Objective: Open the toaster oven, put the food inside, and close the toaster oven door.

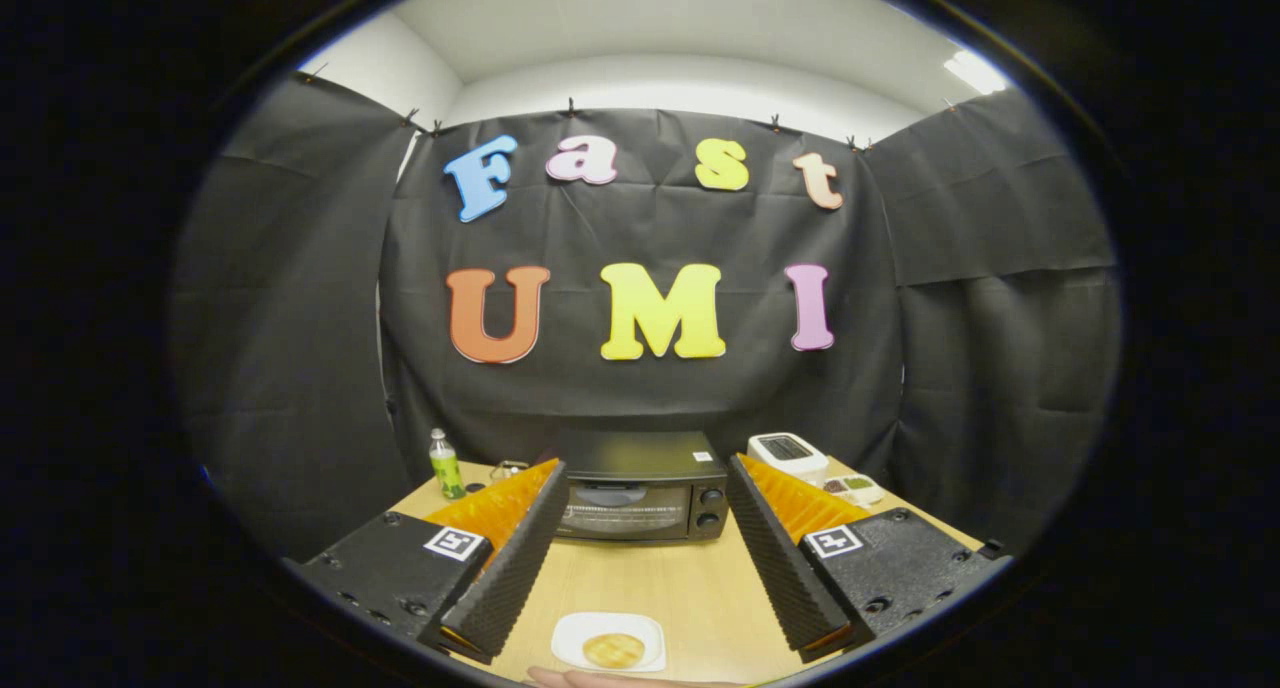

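A black toaster oven (640,488) stands at the far side of the wooden table (690,588), its glass door shut. A round golden piece of food (613,650) lies on a small white plate (580,632) near the table's front edge. My gripper (645,480) is open, its two black ribbed fingers (520,558) spread wide with nothing between them. The oven sits beyond the fingertips, framed between them. The plate lies low between the finger bases.
A green-capped bottle (445,465) stands on the table's back left. A white appliance (787,453) and a small dish with compartments (852,487) sit at the back right. A hand (600,679) shows just below the plate.
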Action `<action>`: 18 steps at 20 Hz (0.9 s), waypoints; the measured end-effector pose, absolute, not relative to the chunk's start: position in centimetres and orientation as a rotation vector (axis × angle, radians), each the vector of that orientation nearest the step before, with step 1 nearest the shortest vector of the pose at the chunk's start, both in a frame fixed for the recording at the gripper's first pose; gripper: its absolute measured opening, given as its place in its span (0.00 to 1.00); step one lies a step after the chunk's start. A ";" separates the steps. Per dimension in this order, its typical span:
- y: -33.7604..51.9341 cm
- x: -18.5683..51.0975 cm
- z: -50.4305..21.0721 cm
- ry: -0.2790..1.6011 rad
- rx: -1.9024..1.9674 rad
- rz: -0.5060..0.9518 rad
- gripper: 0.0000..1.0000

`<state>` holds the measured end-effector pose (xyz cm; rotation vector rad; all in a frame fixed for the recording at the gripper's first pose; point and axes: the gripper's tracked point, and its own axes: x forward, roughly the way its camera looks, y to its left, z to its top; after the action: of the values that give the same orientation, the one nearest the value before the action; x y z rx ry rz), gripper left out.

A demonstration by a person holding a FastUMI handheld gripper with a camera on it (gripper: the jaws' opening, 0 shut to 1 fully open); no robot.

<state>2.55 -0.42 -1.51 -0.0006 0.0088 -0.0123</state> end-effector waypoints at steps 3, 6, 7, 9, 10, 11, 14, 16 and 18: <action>-0.1 5.2 -2.6 0.010 -0.016 -0.017 1.00; 0.5 8.8 -4.0 0.014 0.007 -0.009 1.00; 0.3 10.1 -4.6 0.024 0.010 -0.021 1.00; 0.5 12.9 -6.5 0.055 0.006 -0.027 0.98; 0.6 14.5 -7.5 0.076 0.006 -0.028 0.98; 0.9 16.0 -8.3 0.090 0.010 -0.023 0.98; 1.9 20.2 -11.1 0.146 0.035 -0.006 0.98; 2.3 22.6 -12.5 0.173 0.044 -0.008 0.98; 3.1 24.8 -14.1 0.200 0.019 0.000 0.98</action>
<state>24.83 3.09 -14.06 0.0189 0.1997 0.0001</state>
